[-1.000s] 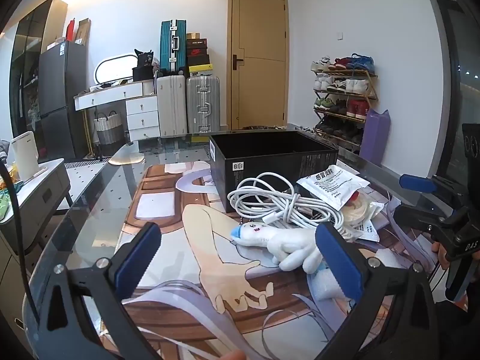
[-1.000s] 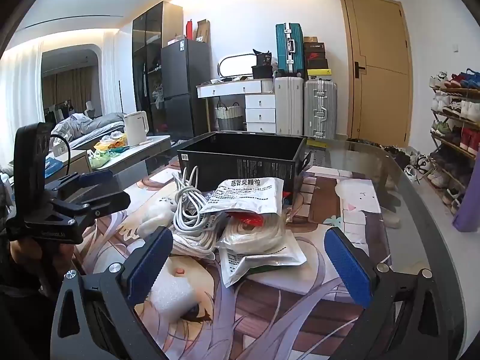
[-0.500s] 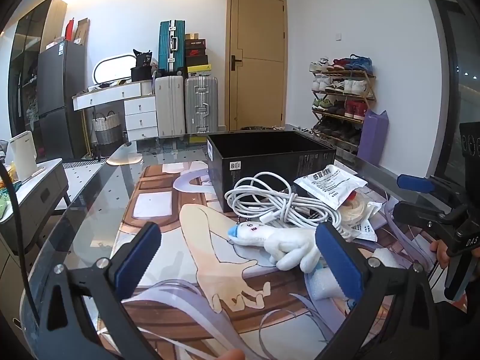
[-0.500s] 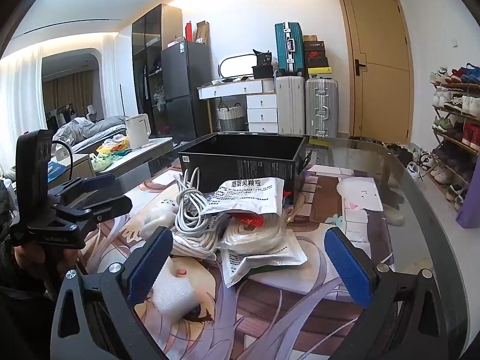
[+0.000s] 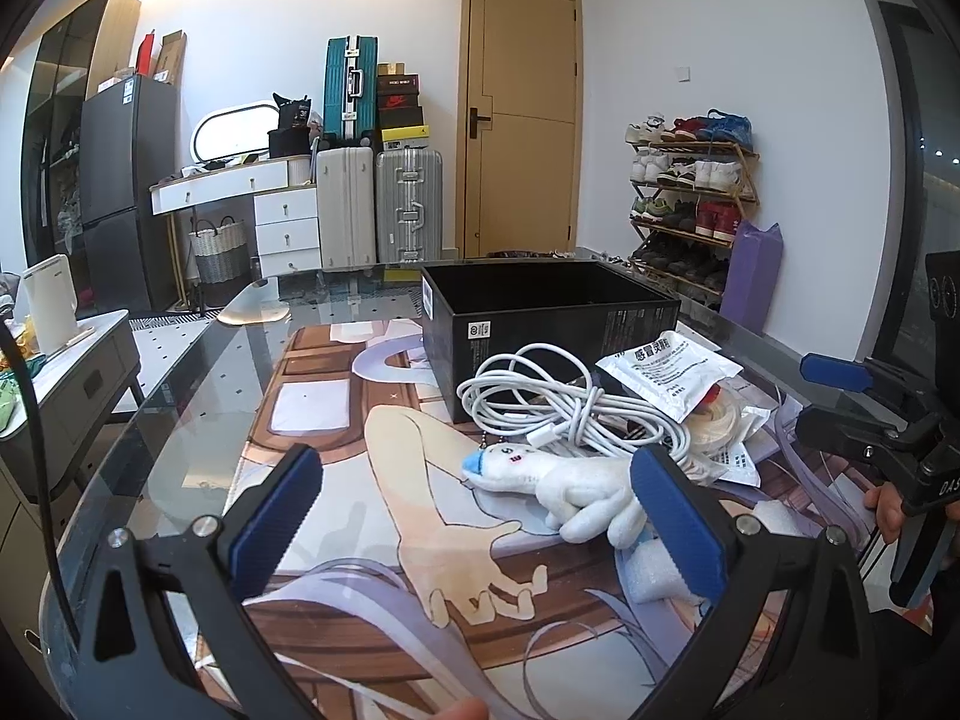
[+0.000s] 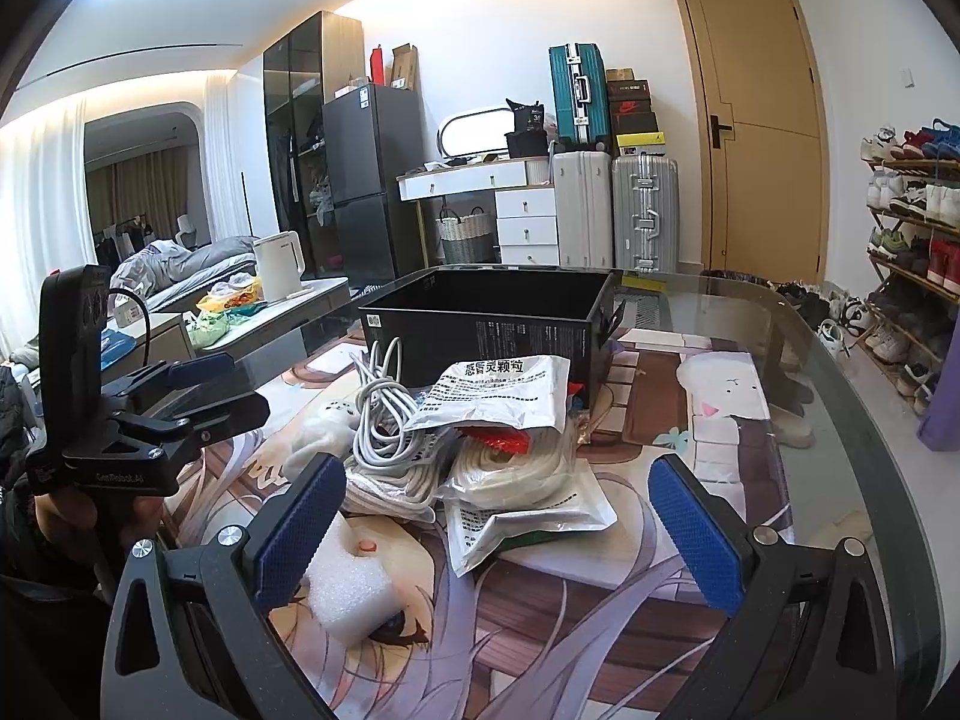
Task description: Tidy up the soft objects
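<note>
- Not much differs from a second ago — the pile sits where it was, and both views have just drifted a touch, so the clutter reads slightly lower and closer in the left one.
- Left tool still has its blue-padded fingers wide apart with nothing between them, hovering over the glass tabletop with the cartoon-print mat under it.
- White plush toy with a blue tip lies on its side just ahead of the left tool's right finger, partly behind it, not gripped.
- Bundled white charging cable rests right behind the plush, against the front of the open black cardboard box, which looks empty from here.
- White foil sachet with printed text lies on top of the pile, over a coil of cream cord in a clear bag.
- Right tool is spread open too, same as before, holding nothing — a white foam block sits on the mat just by its left finger.
- In each view you can see the other tool off at the edge, held in a hand.
</note>
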{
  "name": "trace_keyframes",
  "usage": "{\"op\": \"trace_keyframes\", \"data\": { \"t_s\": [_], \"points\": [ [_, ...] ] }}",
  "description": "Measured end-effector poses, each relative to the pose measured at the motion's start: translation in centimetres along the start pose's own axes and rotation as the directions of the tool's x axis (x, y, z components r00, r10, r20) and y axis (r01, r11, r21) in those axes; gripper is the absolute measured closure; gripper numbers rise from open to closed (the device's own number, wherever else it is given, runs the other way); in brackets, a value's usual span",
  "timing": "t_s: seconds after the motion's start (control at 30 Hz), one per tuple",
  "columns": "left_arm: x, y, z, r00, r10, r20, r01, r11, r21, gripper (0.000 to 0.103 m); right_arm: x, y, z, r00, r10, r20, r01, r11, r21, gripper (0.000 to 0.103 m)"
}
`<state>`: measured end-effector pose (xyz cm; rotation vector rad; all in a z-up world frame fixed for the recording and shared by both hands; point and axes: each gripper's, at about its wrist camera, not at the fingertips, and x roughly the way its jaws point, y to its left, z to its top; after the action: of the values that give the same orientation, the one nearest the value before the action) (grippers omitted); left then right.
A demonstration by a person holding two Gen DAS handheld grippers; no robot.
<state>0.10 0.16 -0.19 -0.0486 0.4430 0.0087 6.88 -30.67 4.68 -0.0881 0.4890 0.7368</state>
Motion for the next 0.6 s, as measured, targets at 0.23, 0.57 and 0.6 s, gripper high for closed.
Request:
{"op": "trace_keyframes", "data": {
  "t_s": [0.23,0.57,0.6],
  "points": [
    [-0.01,-0.01,0.06,1.000,0.003,-0.001,-0.003,1.000,0.001,0.000,-0.02,-0.03,0.02,1.000,0.001,0.000,-0.001,1.000,0.003,0.000],
    [-0.13,-0.06,0.02,1.000,-0.001,0.000,0.001,1.000,0.003,0.000,0.09,0.45,0.03,1.000,0.008,-0.008,-0.008,1.000,-0.010,0.000],
    [-0.13,-0.08,0.02,1.000,-0.001,-0.001,0.001,1.000,0.003,0.000,0.05,0.52,0.02,1.000,0.008,-0.007,-0.009,1.000,-0.010,0.000]
  ]
}}
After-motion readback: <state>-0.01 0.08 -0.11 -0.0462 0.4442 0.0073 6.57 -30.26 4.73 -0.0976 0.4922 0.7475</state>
